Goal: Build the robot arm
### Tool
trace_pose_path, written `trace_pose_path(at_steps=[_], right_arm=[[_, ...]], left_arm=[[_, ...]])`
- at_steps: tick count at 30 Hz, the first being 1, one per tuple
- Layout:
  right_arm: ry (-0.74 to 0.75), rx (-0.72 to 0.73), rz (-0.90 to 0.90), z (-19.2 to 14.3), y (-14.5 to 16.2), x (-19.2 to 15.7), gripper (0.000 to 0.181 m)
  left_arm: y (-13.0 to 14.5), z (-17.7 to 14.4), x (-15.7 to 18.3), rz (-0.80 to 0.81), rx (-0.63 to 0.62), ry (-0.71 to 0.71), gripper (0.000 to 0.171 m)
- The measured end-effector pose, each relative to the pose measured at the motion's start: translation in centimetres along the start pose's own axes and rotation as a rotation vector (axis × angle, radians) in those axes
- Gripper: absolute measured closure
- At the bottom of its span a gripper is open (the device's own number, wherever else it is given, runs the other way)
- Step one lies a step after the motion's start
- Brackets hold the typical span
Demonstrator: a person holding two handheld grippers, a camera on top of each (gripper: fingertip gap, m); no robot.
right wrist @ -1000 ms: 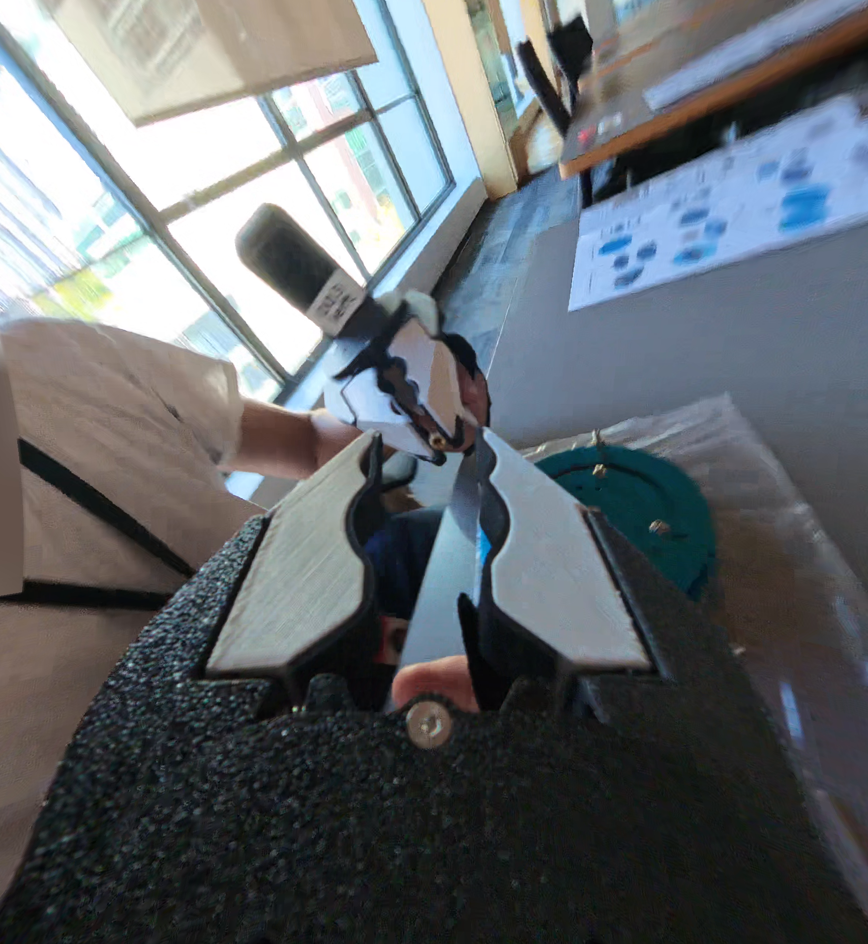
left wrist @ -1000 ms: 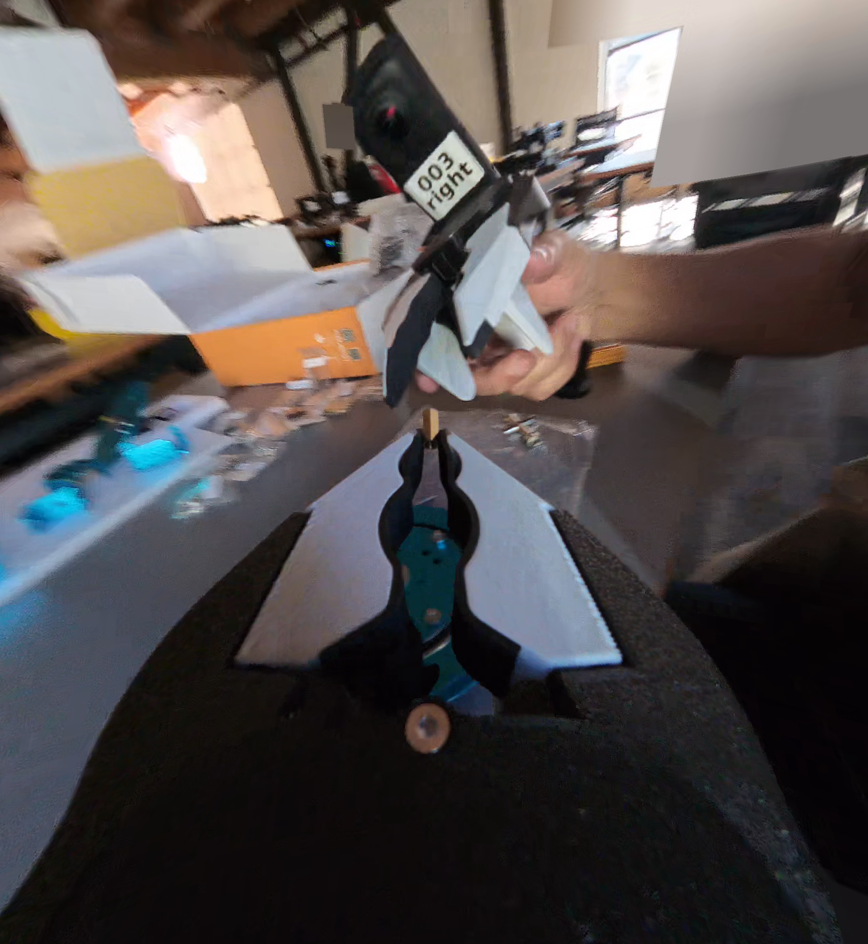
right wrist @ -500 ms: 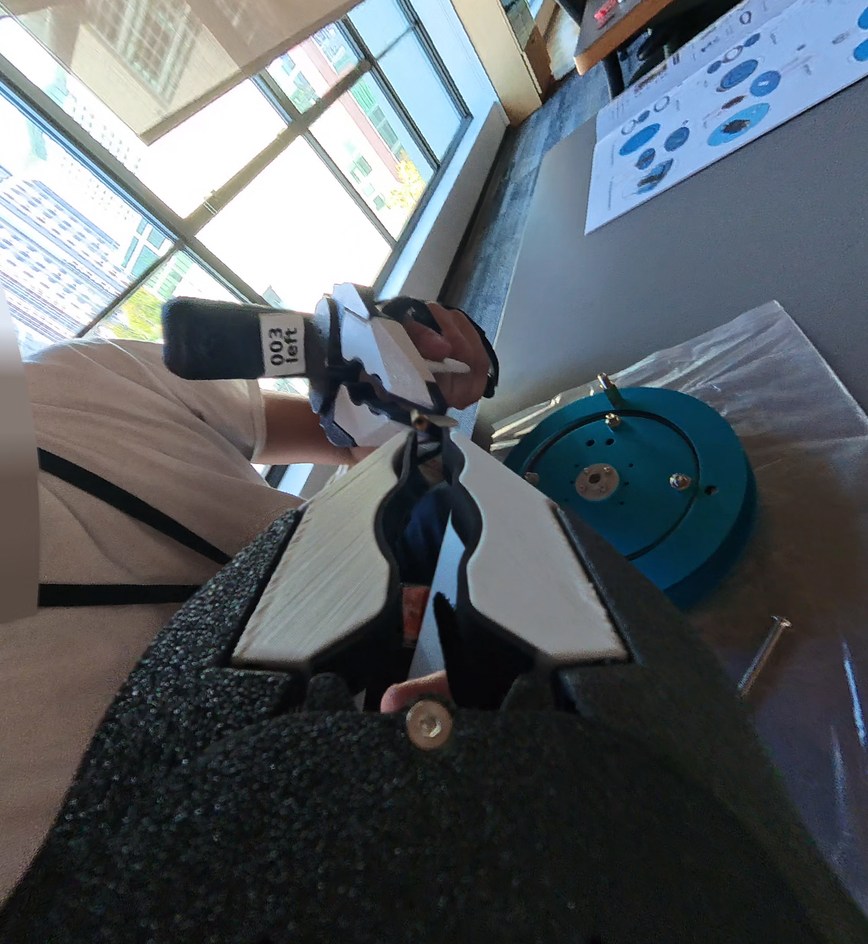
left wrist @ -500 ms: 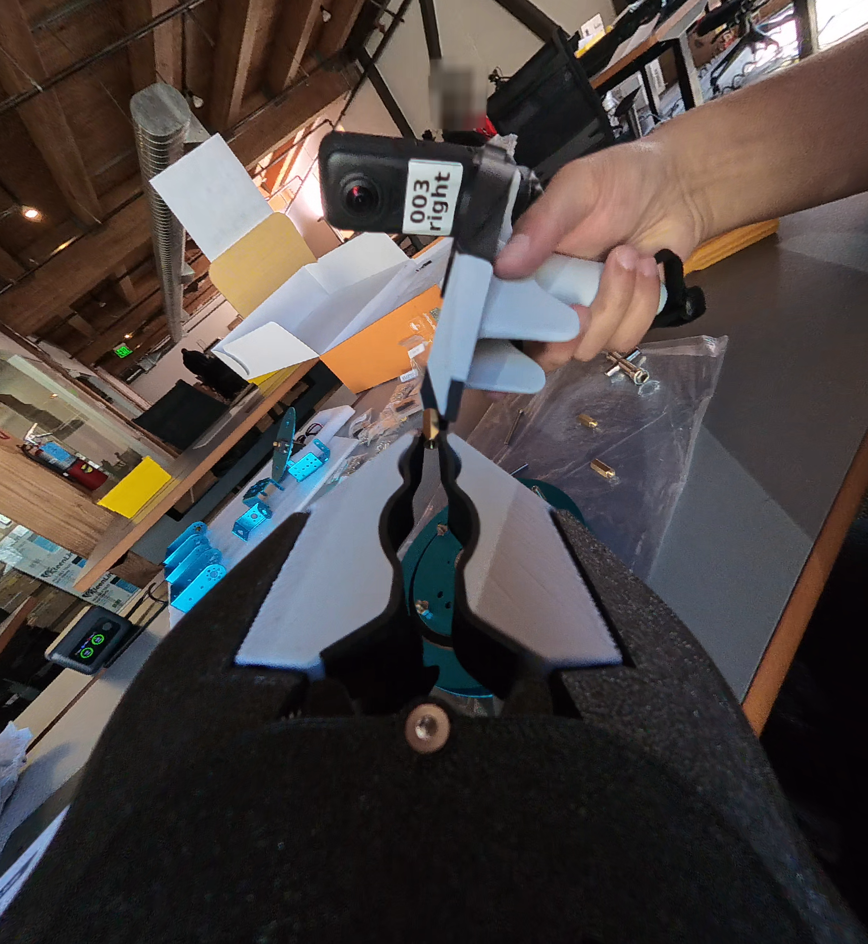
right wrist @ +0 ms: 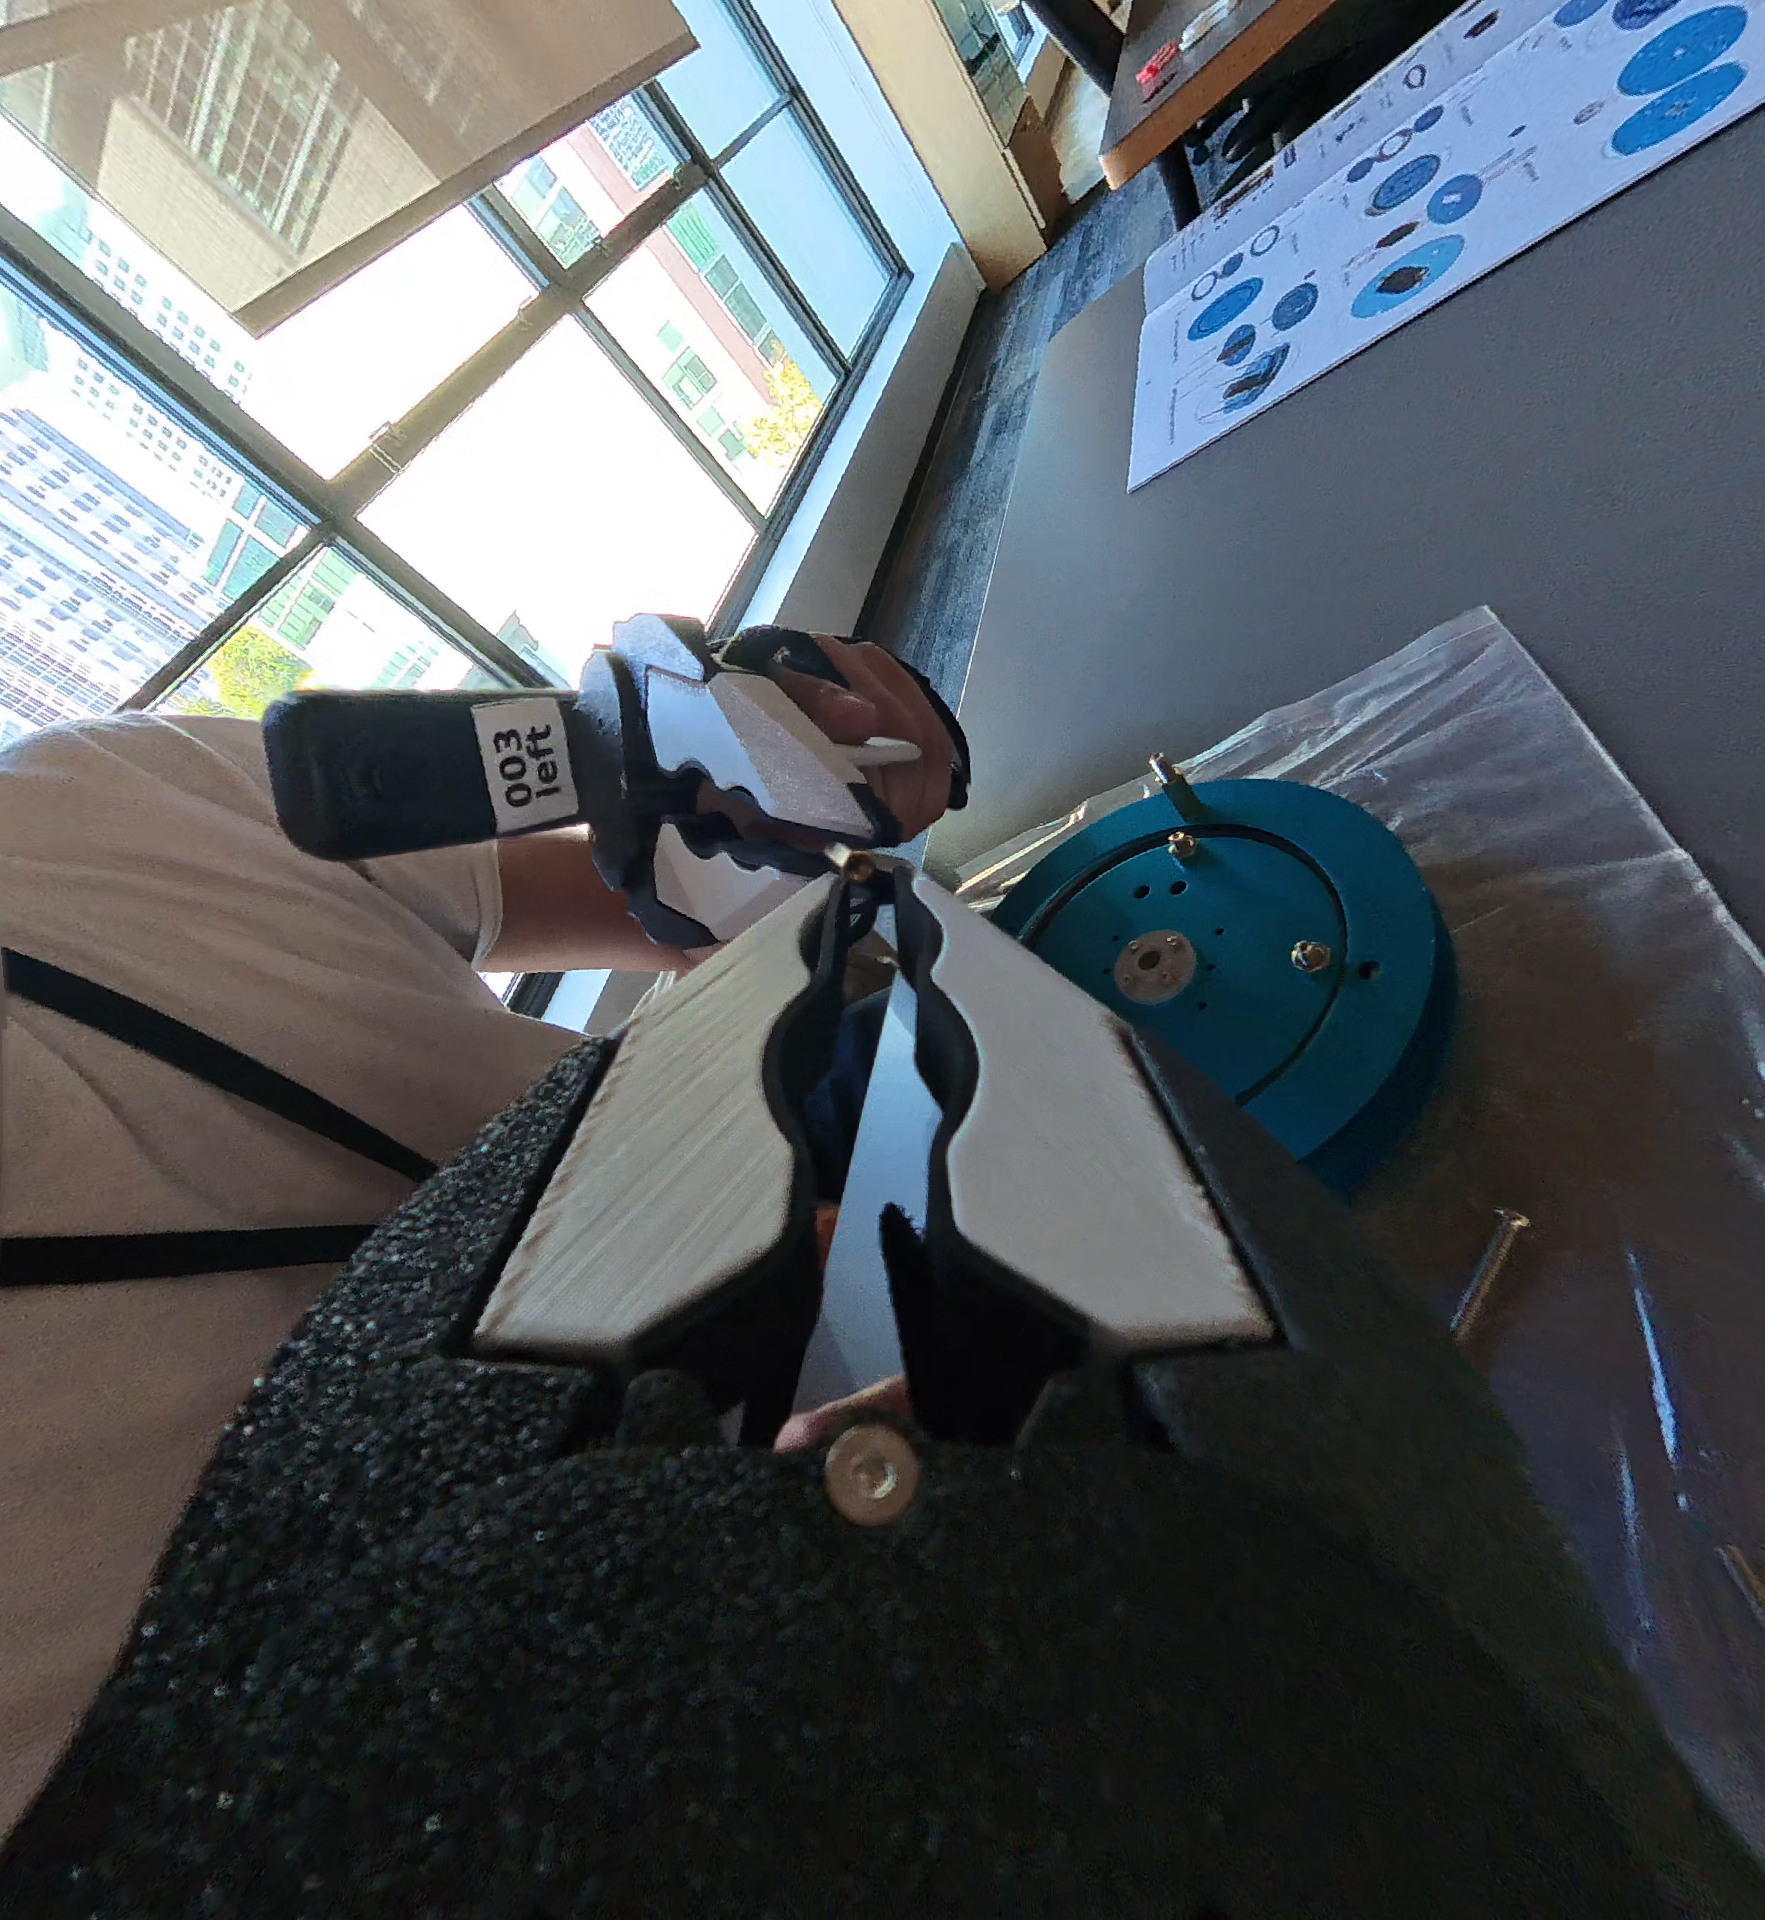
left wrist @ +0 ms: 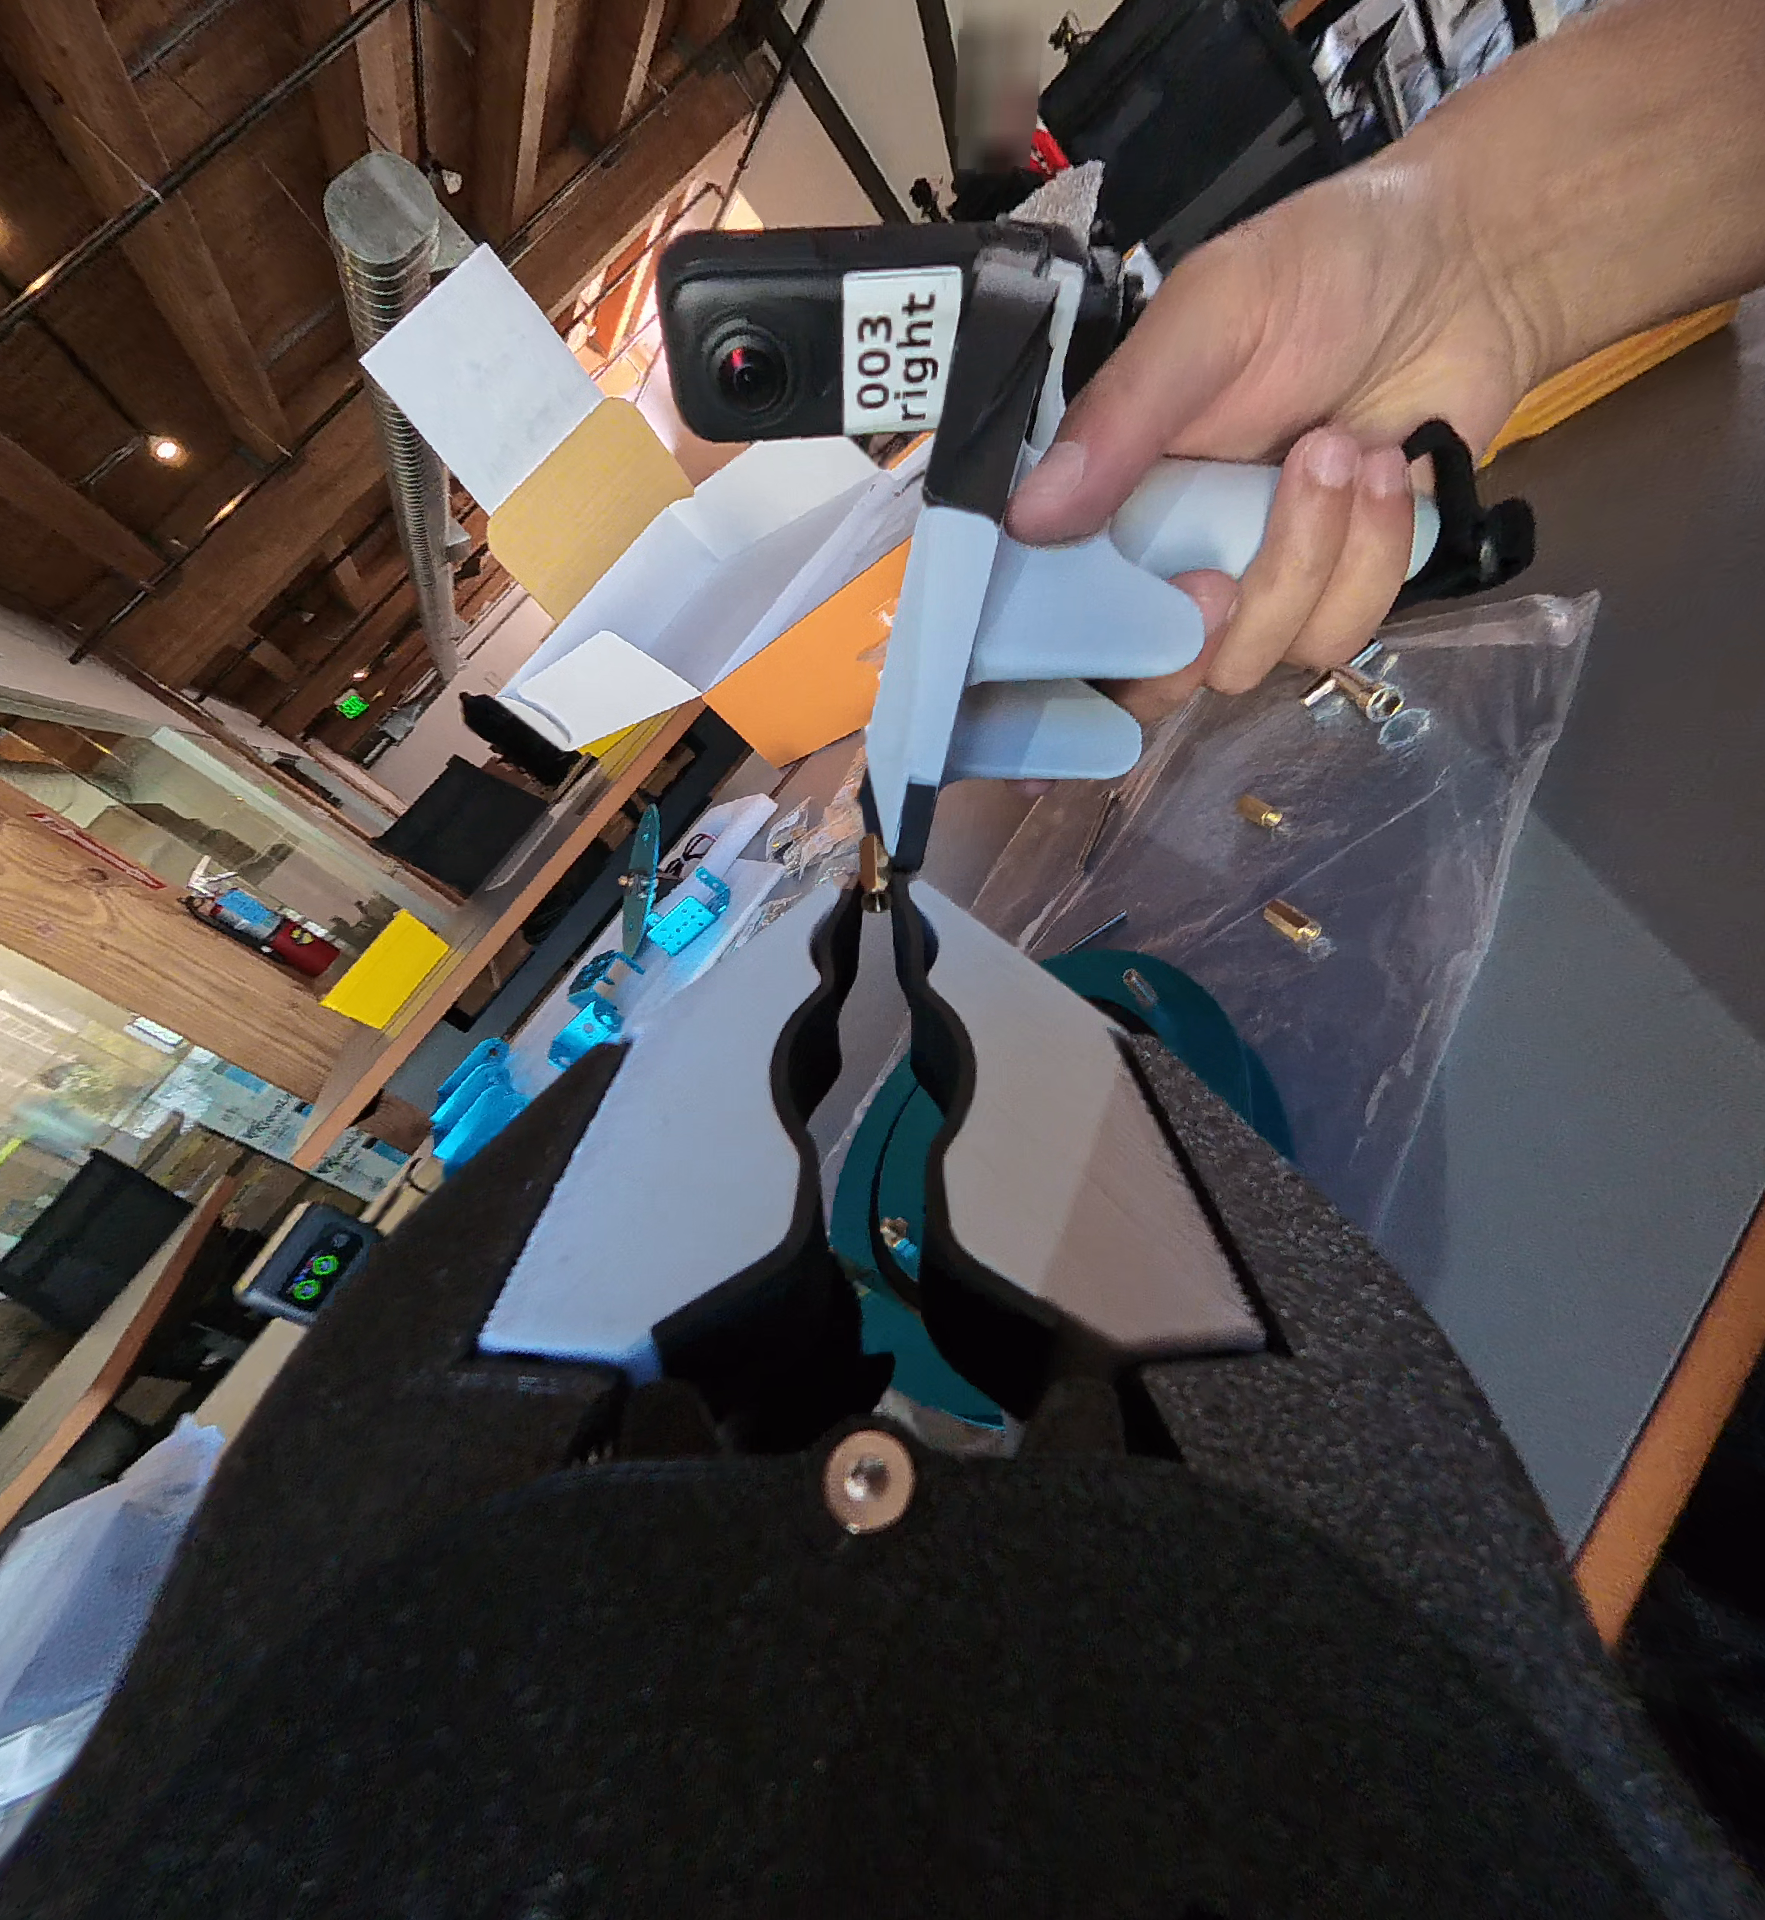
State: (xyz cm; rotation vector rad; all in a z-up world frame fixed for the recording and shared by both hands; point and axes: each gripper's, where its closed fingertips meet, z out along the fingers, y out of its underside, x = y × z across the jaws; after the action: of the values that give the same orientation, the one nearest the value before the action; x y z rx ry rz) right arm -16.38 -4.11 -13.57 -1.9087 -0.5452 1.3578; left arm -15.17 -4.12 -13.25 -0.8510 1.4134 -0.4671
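Observation:
My left gripper is shut on the threaded end of a small brass standoff and holds it in the air above the table. My right gripper meets it tip to tip. Its jaws are closed to a narrow slit on the free hex end of the standoff. The right gripper also shows in the left wrist view, the left gripper in the right wrist view. A round blue disc with brass standoffs on it lies just below, on a clear plastic bag.
Loose brass standoffs and a long screw lie on the bag. A printed instruction sheet lies farther off on the grey table. An open orange and white box and blue metal brackets stand behind. The table's wooden edge is close. My two grippers' fingertips are within a few centimetres of each other. Left tips and right tips are each some 10 centimeters from the round blue disc.
Both grippers have swung round and come together. The right jaws have closed from wide open to a narrow slit at the standoff. The left gripper has kept hold of the standoff.

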Motion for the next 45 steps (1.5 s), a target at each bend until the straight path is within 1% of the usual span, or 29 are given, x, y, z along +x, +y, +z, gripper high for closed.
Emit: trace_pose_path(at_steps=[3,7,10,13,15,16,19,20,22,25,28,31,32,33,34,35,36,38,40,41,42,43,45], right_arm=[[0.018,0.013,-0.006,-0.1,-0.2,0.2,0.172],[0.013,0.02,-0.036,-0.3,-0.3,0.1,0.176],[0.033,0.025,-0.055,-0.2,-0.4,0.4,0.176],[0.202,0.019,-0.19,0.2,-1.1,1.3,0.176],[0.37,-0.015,-0.305,0.2,-1.4,2.2,0.175],[0.428,-0.03,-0.366,0.2,-1.5,2.2,0.175],[0.495,-0.072,-0.419,0.6,-1.2,1.7,0.175],[0.512,-0.079,-0.426,0.6,-1.2,1.8,0.176],[0.517,-0.081,-0.412,0.4,-1.2,1.8,0.176],[0.469,-0.036,-0.364,0.0,-1.3,1.3,0.176],[0.426,0.013,-0.303,-0.7,-1.0,0.3,0.176],[0.45,0.062,-0.295,-1.7,0.0,-0.4,0.176],[0.465,0.078,-0.291,-2.1,0.3,-0.5,0.174],[0.509,0.117,-0.285,-2.9,0.1,-0.3,0.164],[0.538,0.154,-0.283,-3.9,0.0,-0.3,0.163],[0.539,0.192,-0.268,-4.9,0.0,-0.6,0.163],[0.538,0.222,-0.244,-5.8,0.0,-0.9,0.163],[0.572,0.222,-0.263,-6.2,0.7,-1.1,0.16],[0.623,0.221,-0.355,-4.5,1.3,-1.2,0.157],[0.67,0.246,-0.408,-3.6,1.2,-1.3,0.157],[0.736,0.295,-0.439,-3.1,0.8,-1.2,0.158],[0.764,0.349,-0.449,-2.6,0.4,-1.5,0.159],[0.756,0.427,-0.444,-1.7,-0.1,-2.4,0.153]], left_arm=[[0.4,0.2,-0.2,0.032,-0.025,-0.033,0.166],[0.3,0.3,0.3,0.017,-0.023,-0.029,0.166],[0.8,0.4,0.1,0.005,-0.062,-0.03,0.166],[1.8,0.8,-0.8,-0.037,-0.133,-0.075,0.165],[1.7,0.7,-1.3,-0.031,-0.141,-0.108,0.155],[1.7,0.8,-1.3,-0.024,-0.144,-0.107,0.155],[1.7,1.1,-1.0,-0.005,-0.158,-0.068,0.157],[1.8,1.2,-0.8,0.008,-0.162,-0.056,0.162],[1.8,1.3,-0.8,0.043,-0.169,-0.054,0.163],[1.2,1.3,-0.9,0.063,-0.148,-0.044,0.165],[-0.1,1.4,-0.2,-0.031,-0.091,0.034,0.165],[-1.0,1.6,1.2,-0.132,-0.052,0.116,0.163],[-0.9,1.7,1.5,-0.138,-0.052,0.124,0.165],[-0.4,1.7,1.5,-0.145,-0.077,0.116,0.166],[0.1,1.7,1.4,-0.146,-0.094,0.106,0.166],[0.3,1.6,1.3,-0.16,-0.08,0.109,0.166],[0.1,1.4,1.2,-0.212,-0.05,0.129,0.167],[-0.6,1.2,1.2,-0.407,-0.005,0.203,0.167],[-2.3,1.0,0.8,-0.652,0.08,0.274,0.167],[-3.3,0.8,0.5,-0.766,0.137,0.303,0.167],[-4.2,0.6,0.1,-0.863,0.182,0.331,0.167],[-4.7,0.6,-0.2,-0.947,0.213,0.346,0.167],[-5.2,0.6,-0.8,-1.101,0.258,0.365,0.167]])
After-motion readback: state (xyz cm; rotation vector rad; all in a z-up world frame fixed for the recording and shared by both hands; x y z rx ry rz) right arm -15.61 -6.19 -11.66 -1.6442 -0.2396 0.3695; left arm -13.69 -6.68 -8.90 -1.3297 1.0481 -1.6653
